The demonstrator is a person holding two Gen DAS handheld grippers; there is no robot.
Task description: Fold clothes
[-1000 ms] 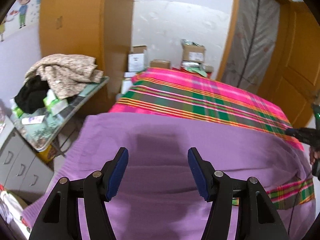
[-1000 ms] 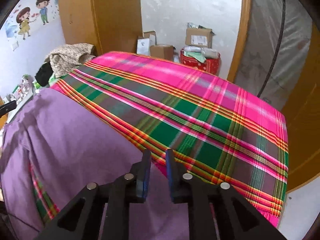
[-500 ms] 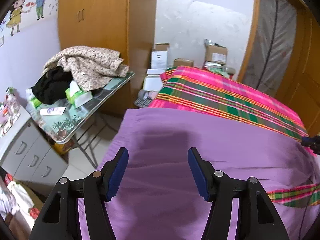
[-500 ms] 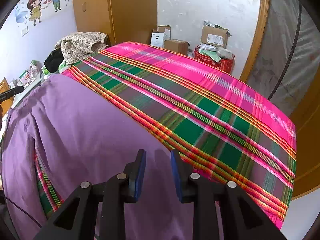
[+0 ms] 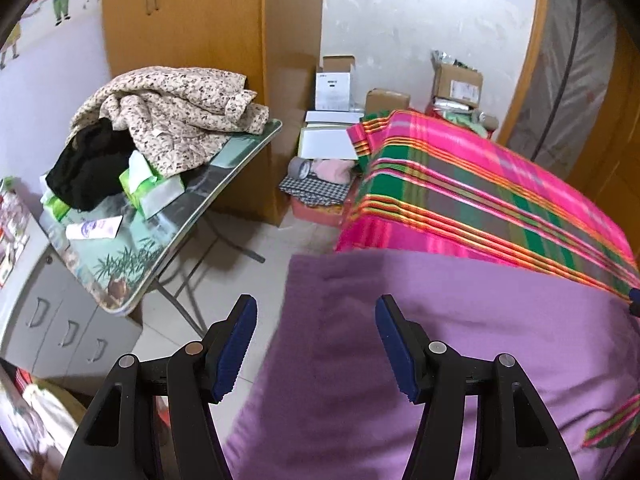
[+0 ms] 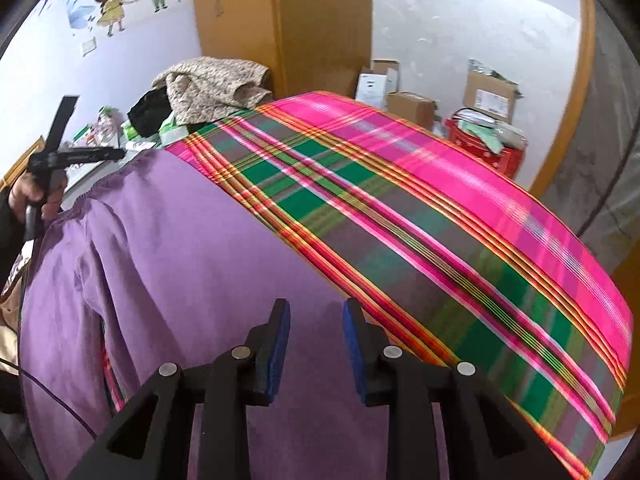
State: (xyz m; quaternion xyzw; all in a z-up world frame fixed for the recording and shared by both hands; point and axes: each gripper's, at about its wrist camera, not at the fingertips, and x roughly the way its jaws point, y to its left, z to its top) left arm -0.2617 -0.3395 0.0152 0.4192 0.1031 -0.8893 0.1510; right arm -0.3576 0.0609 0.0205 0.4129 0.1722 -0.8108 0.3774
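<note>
A purple garment (image 5: 460, 332) lies spread on the near part of a bed covered with a pink, green and orange plaid sheet (image 5: 480, 196). My left gripper (image 5: 316, 344) is open and empty above the garment's left edge, which hangs over the bed side. My right gripper (image 6: 316, 352) is open and empty, low over the purple garment (image 6: 180, 260) near where it meets the plaid sheet (image 6: 440, 220). The left gripper (image 6: 72, 156) and the hand holding it show at the far left of the right wrist view.
A glass-topped folding table (image 5: 168, 224) left of the bed holds a floral quilted garment (image 5: 176, 112), black clothing and tissue packs. A grey drawer unit (image 5: 60, 328) stands below. Cardboard boxes (image 5: 458, 80) and a wooden wardrobe (image 5: 208, 40) stand at the back.
My left gripper has swung left, off the middle of the garment to its left edge, still open. My right gripper's jaws have opened from nearly closed and let the purple cloth go.
</note>
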